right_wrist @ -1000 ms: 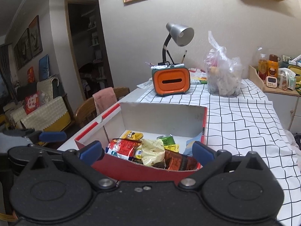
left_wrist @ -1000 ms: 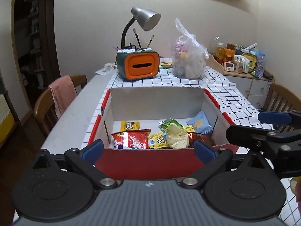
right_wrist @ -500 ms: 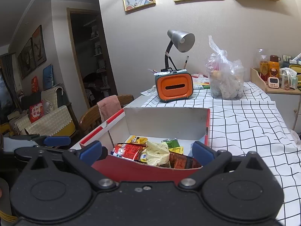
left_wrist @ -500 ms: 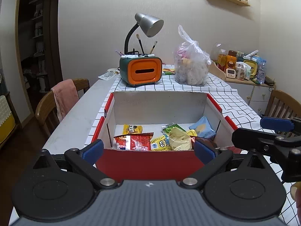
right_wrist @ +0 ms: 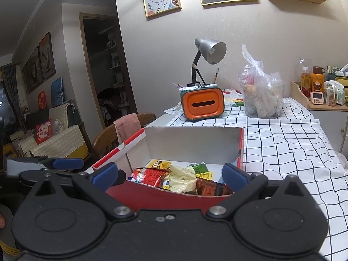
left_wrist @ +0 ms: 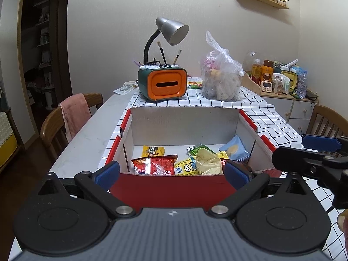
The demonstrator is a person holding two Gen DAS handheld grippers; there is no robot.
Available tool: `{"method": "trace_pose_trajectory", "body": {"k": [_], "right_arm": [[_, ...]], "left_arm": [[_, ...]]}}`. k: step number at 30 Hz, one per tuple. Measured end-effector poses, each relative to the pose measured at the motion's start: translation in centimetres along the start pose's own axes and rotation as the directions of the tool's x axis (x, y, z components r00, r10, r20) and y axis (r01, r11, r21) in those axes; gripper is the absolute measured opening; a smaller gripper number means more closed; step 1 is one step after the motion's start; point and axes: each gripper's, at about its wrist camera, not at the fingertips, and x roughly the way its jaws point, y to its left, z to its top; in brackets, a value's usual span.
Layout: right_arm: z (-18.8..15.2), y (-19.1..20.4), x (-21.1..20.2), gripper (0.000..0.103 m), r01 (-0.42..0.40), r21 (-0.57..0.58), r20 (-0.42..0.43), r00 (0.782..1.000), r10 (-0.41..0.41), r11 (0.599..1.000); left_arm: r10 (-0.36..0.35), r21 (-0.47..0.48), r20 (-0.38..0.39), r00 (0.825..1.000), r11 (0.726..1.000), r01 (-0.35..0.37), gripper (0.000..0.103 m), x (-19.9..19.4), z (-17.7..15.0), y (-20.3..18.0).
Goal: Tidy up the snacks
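A grid-patterned white cloth covers the counter (left_wrist: 256,108), and on it stands an open red-and-white cardboard box (left_wrist: 182,119) holding a heap of assorted snack packets (left_wrist: 187,163). The left hand-held gripper (left_wrist: 171,170) and the right hand-held gripper (right_wrist: 169,173) both hang before the box's near wall, fingers spread wide, holding nothing.

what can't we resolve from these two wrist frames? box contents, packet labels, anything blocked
- Snack box floor, near end: both views, hidden by its red front wall and the piled packets.
- Dark red packet: left wrist view, hidden behind a fingertip of the left hand-held gripper.
- Blue packet: right wrist view, hidden behind a fingertip of the right hand-held gripper.
- Packet print: too small to read.
- Plastic bag contents: blurred by film.
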Motion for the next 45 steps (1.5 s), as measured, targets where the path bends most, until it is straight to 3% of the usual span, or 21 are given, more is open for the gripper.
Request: {"method": "trace_pose_trajectory", "body": {"k": [22,45], "right_arm": [[0.4,-0.1,-0.9,0.103,-0.082,0.026,0.028,0.996,0.081,0.996],[0.4,0.4,-3.3,0.103,-0.045,0.029,0.034,0.998,0.044,0.999]], "left_arm": [[-0.014,0.023,0.000,1.000,1.000,0.014,0.103,-0.8,-0.1,-0.7],[-0.031,0.025,0.011,0.999,0.999,0.031,0.103,-3.8,0.0,-1.4]]}}
